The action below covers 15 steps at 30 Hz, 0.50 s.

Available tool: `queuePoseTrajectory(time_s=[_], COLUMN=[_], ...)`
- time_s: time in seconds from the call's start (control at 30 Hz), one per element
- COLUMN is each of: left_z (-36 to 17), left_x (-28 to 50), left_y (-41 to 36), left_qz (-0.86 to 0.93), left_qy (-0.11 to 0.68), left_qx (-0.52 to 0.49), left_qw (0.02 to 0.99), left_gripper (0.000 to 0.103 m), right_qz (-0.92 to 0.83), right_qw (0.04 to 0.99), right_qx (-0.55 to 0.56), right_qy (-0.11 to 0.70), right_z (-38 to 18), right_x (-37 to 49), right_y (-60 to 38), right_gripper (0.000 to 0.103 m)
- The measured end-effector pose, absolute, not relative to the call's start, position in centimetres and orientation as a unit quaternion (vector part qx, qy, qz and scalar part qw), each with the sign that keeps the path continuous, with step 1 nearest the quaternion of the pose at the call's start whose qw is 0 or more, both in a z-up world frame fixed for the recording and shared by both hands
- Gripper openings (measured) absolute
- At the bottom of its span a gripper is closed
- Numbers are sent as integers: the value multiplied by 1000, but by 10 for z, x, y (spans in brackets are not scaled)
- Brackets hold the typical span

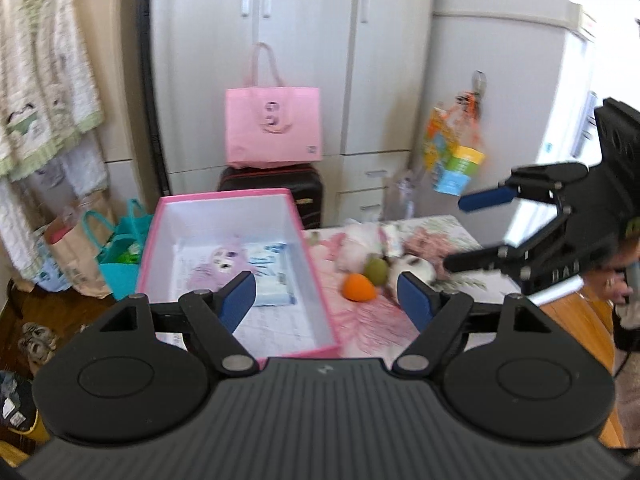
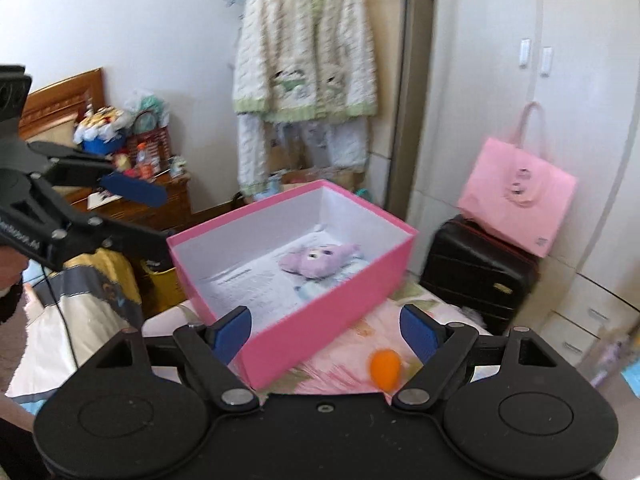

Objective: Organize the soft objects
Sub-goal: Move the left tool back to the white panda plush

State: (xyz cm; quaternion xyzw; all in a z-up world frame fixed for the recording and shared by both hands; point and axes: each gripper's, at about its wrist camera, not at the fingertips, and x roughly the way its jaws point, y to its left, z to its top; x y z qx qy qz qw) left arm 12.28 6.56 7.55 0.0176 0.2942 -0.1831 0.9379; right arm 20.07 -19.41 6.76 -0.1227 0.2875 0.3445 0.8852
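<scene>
Partway: purple plush toy (image 2: 320,258) lies in the pink box (image 2: 328,322); orange soft egg (image 1: 358,287), green one (image 1: 376,271) and white plush (image 1: 414,268) remain on the floral bedspread (image 1: 372,328); left claw (image 1: 326,300) and right claw (image 2: 328,330) both apart, empty.

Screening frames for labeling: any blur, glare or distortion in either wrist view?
Left wrist view: motion blur smears the soft toys and hanging packets; window glare blows out the right edge; fisheye bends the wardrobe. Right wrist view: milder blur on the orange ball and pink bag; pink box readable; dark corner vignetting.
</scene>
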Motion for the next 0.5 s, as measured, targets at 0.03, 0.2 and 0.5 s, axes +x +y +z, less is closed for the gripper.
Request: queuePoseTrajectory(time_s=[0.03,0.2,0.5], left_z=[75,67,41], left_x=[120,110,111], left_y=[60,31,-20], left_qz=[-192,-231,-281], left_qy=[296,301,327], left_qx=[21,44,74], left_qw=[936,924,899], left_gripper=[77,77,77], right_qz=[335,300,284], right_qw=[890,907,912], right_qx=[-117,-94,-77], right_qy=[285,281,284], right_z=[68,65,38], right_x=[195,180,159], right_y=[-204,-243,-291], right_gripper=[85,86,86])
